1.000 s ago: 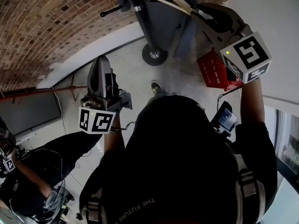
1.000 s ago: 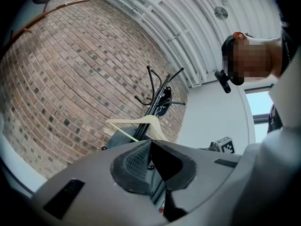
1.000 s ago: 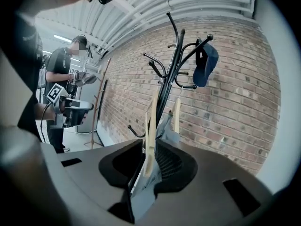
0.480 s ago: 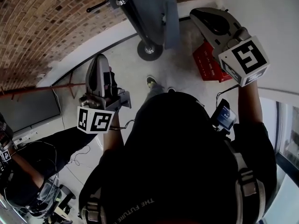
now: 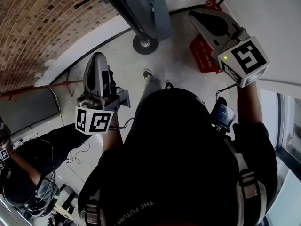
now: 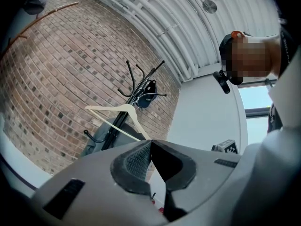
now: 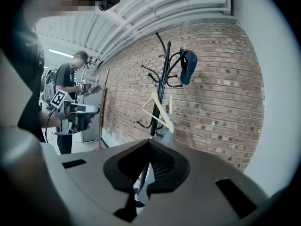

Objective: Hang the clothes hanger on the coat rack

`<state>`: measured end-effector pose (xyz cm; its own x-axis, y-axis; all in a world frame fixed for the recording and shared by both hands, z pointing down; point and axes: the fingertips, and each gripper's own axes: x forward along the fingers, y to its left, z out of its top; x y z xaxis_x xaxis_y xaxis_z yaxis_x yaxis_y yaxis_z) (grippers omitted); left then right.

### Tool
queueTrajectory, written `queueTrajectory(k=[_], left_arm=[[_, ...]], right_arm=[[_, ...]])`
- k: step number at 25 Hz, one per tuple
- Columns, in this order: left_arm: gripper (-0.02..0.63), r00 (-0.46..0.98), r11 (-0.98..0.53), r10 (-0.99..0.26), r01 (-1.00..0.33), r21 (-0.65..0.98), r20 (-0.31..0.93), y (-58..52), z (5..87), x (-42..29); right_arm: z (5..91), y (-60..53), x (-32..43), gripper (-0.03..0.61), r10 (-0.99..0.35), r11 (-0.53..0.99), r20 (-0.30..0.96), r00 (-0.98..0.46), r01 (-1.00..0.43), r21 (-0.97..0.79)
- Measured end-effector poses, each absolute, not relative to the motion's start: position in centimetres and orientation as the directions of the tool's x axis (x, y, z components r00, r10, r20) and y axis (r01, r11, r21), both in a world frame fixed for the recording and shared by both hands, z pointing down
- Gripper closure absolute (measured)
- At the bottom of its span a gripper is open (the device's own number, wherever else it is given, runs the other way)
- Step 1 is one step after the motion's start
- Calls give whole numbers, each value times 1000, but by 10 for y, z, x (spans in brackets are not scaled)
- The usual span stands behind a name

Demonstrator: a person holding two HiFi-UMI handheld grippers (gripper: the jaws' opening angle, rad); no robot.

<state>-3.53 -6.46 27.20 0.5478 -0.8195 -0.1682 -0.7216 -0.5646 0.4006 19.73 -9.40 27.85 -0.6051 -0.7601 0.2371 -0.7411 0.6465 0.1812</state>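
wooden hanger (image 6: 126,108) hanging on coat rack (image 7: 162,76); left gripper (image 6: 150,145) and right gripper (image 7: 149,142) both sitting pressed together, holding nothing.

Red-brown brick wall (image 6: 56,69) with pale mortar lines, in a regular running pattern. Black for the coat rack (image 7: 162,74); pale cream wood for the clothes hanger (image 6: 126,108). Dark blue cap (image 7: 188,65) at the rack's two o'clock. Slate-grey garment (image 5: 157,8) at twelve o'clock of the head view, red crate (image 5: 203,55) at one o'clock, on pale grey floor (image 5: 122,55). Matt grey left gripper (image 6: 150,147) and right gripper (image 7: 149,145) — each with a white marker cube (image 5: 94,123) bearing black square patterns.
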Motion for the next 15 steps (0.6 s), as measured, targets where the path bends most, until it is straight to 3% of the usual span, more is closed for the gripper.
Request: queueTrajectory(k=[15], left_arm=[[594,551,-567,-818,-719,403,-166,-65,271,-34]], right_arm=[[279,-94,194,560,-756,652,243,-608,-730,202]])
